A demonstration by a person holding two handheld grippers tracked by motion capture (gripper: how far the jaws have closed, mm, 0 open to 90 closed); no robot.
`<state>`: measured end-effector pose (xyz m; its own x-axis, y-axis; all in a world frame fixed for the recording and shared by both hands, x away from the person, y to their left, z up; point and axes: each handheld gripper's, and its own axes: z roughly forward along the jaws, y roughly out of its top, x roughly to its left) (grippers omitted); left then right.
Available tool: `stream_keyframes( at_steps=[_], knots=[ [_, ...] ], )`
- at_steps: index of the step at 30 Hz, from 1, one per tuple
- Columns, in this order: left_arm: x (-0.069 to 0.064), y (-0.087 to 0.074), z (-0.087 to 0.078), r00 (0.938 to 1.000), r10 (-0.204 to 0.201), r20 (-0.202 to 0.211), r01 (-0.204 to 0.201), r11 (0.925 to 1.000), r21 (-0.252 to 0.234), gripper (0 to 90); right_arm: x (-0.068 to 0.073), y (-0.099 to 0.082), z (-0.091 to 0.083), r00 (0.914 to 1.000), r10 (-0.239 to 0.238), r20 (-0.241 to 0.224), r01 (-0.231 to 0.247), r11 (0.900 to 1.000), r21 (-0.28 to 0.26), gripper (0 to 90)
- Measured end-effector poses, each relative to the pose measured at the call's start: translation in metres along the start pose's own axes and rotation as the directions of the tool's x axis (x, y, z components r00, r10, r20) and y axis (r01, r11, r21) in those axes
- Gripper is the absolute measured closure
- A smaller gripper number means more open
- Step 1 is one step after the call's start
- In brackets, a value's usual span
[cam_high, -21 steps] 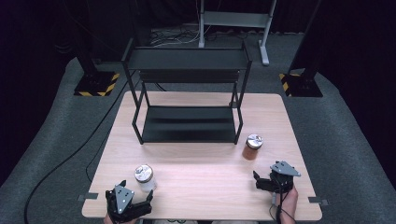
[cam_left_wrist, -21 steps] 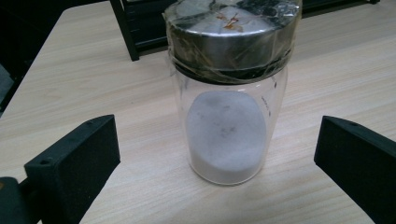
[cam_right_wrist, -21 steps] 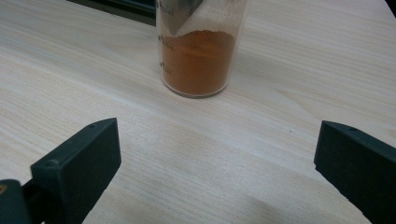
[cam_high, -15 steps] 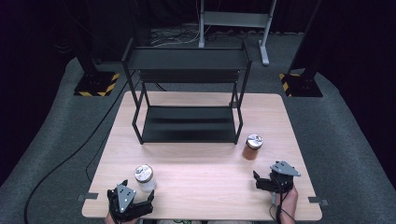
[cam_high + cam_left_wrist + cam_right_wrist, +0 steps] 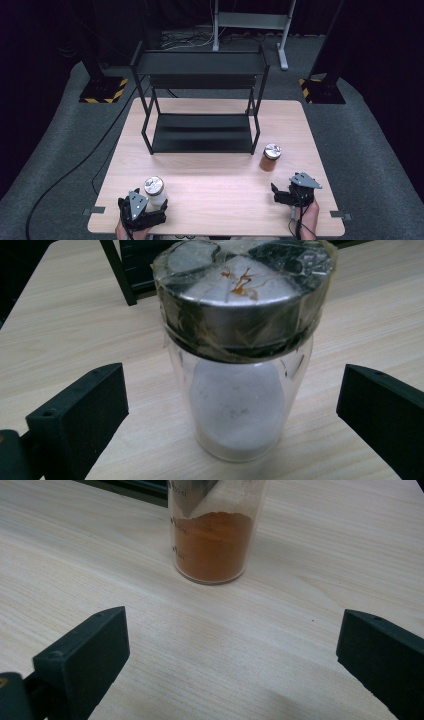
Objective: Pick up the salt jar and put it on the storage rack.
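— Left gripper [image 5: 150, 209]: how is it set?
— Its jaws are spread wide, and the white-powder jar [image 5: 240, 340] is framed between them, upright on the table [image 5: 215, 185] — neither pad is pressed against the glass.
— And farther right?
— A black two-tier rack [image 5: 200, 100] is seen at the table's middle, toward its far edge. An orange-powder jar [image 5: 270, 157] is stood just right of it. The right gripper [image 5: 280, 194] is held near that jar, jaws parted with nothing gripped — bare wood lies between them.

Left gripper [image 5: 150, 207] has shifted slightly toward the white-powder jar [image 5: 154, 191], whose body now stands between its spread jaws.
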<state>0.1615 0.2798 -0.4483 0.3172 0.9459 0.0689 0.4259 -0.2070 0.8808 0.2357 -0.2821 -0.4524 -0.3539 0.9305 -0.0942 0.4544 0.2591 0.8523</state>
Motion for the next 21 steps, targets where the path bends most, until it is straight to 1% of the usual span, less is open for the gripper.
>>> stream_keyframes(
  at_steps=[3, 8, 11, 12, 13, 14, 15, 16, 18, 21],
  knots=[
    [-0.001, 0.002, 0.003, 1.0, 0.006, 0.005, -0.006, 1.0, 0.002, 0.0, 0.0, 0.0, 0.0, 1.0, 0.001, 0.0, -0.001, 1.0, 0.001, 0.0],
    [0.001, 0.004, 0.01, 0.9999, -0.004, 0.015, 0.004, 1.0, 0.007, 0.0, 0.0, 0.001, 0.001, 1.0, -0.002, -0.001, 0.002, 1.0, 0.005, 0.0],
    [0.001, 0.005, 0.013, 0.9997, -0.002, 0.023, 0.002, 1.0, 0.009, 0.0, 0.0, 0.001, 0.001, 1.0, -0.003, -0.002, 0.003, 1.0, 0.007, 0.0],
    [0.001, 0.005, 0.014, 0.9998, -0.007, 0.021, 0.007, 0.9999, 0.008, 0.0, 0.0, 0.001, 0.001, 1.0, -0.003, -0.003, 0.003, 1.0, 0.008, 0.0],
    [-0.002, 0.004, 0.015, 0.9997, -0.025, -0.001, 0.025, 0.9997, 0.002, 0.0, 0.0, 0.002, 0.001, 1.0, -0.004, -0.003, 0.004, 1.0, 0.008, 0.0],
    [0.0, 0.004, 0.015, 0.9994, -0.034, 0.007, 0.035, 0.9994, -0.004, 0.5, 0.0, 0.002, 0.001, 1.0, -0.004, -0.004, 0.004, 0.9999, 0.01, 0.0],
    [0.006, 0.003, 0.015, 0.9984, -0.044, 0.036, 0.044, 0.999, -0.007, 6.2, 0.0, 0.002, 0.001, 1.0, -0.005, -0.004, 0.005, 0.9999, 0.011, 0.0],
    [0.008, 0.002, 0.016, 0.9972, -0.057, 0.048, 0.058, 0.9983, -0.008, 10.6, -0.001, 0.002, 0.001, 1.0, -0.005, -0.006, 0.005, 0.9999, 0.011, 0.0],
    [0.009, 0.003, 0.018, 0.9973, -0.056, 0.047, 0.056, 0.9984, -0.005, 11.1, -0.001, 0.002, 0.001, 1.0, -0.004, -0.008, 0.004, 0.9999, 0.012, 0.0],
    [0.008, 0.0, 0.019, 0.9972, -0.057, 0.048, 0.058, 0.9982, -0.015, 15.0, -0.001, 0.002, 0.001, 0.9999, -0.005, -0.009, 0.005, 0.9999, 0.012, 0.0]
  ],
)
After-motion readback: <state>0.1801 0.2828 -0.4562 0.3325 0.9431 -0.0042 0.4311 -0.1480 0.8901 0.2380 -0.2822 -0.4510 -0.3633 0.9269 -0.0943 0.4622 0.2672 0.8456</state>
